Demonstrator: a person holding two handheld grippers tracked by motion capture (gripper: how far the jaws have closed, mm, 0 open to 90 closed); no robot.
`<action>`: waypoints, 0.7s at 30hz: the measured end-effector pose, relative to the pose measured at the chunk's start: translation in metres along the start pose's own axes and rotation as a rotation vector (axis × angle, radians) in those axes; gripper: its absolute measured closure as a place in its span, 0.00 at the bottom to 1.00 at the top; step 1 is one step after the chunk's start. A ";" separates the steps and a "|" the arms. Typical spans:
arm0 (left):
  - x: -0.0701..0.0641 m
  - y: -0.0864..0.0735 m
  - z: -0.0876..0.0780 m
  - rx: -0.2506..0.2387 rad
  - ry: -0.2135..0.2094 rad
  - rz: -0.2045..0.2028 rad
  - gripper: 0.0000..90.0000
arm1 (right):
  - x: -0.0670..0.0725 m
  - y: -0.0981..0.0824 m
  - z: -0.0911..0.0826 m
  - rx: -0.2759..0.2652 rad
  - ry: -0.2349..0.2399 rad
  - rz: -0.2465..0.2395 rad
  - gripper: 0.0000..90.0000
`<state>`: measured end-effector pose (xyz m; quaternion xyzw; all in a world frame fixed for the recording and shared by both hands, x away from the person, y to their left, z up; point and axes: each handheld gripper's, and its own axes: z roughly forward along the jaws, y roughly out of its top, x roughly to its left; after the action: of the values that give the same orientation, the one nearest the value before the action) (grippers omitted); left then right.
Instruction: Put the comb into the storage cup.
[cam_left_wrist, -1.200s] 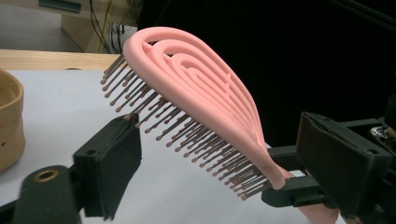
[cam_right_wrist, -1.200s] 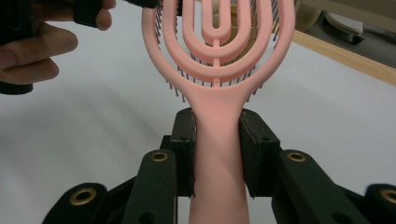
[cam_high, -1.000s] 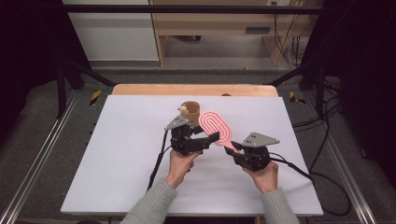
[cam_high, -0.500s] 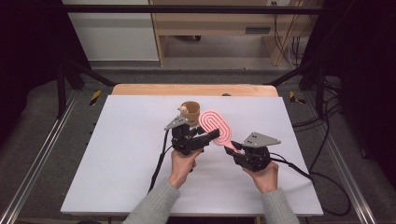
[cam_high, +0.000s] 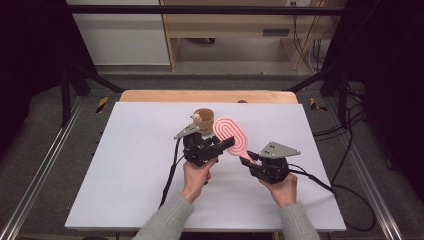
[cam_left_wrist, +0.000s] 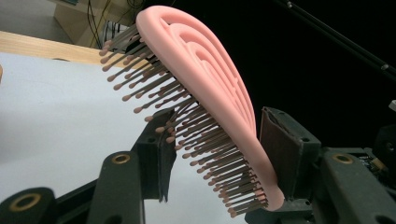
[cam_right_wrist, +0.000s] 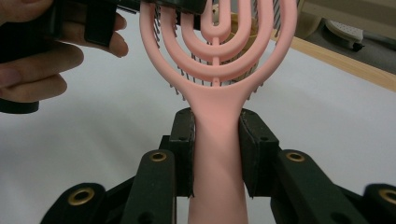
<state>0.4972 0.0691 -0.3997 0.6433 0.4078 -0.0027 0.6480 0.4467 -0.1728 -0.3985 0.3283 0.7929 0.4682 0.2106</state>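
The right hand-held gripper (cam_right_wrist: 215, 154) pinches the pink brush (cam_high: 231, 134) by its handle; the left hand-held gripper (cam_left_wrist: 219, 154), jaws just closing, straddles its head.

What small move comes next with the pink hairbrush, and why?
Probably let the left claw finish closing on the brush head. The right claw grips the hairbrush by its handle above the table. The left claw's jaws have just been closing around the head: one pad lies by its back, the other among the bristles, so the hold looks unfinished.
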 end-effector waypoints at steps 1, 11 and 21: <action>0.000 0.000 0.000 -0.001 0.000 0.000 0.52 | 0.000 0.000 0.000 0.001 0.001 0.001 0.77; -0.001 -0.002 -0.002 -0.021 0.000 -0.001 0.56 | 0.001 -0.001 0.003 0.005 0.003 -0.007 0.77; -0.005 -0.004 -0.004 -0.038 -0.001 -0.001 0.60 | 0.001 -0.002 0.005 0.007 0.011 -0.009 0.77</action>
<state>0.4902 0.0691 -0.3998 0.6308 0.4076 0.0044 0.6603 0.4487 -0.1697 -0.4023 0.3227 0.7971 0.4662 0.2075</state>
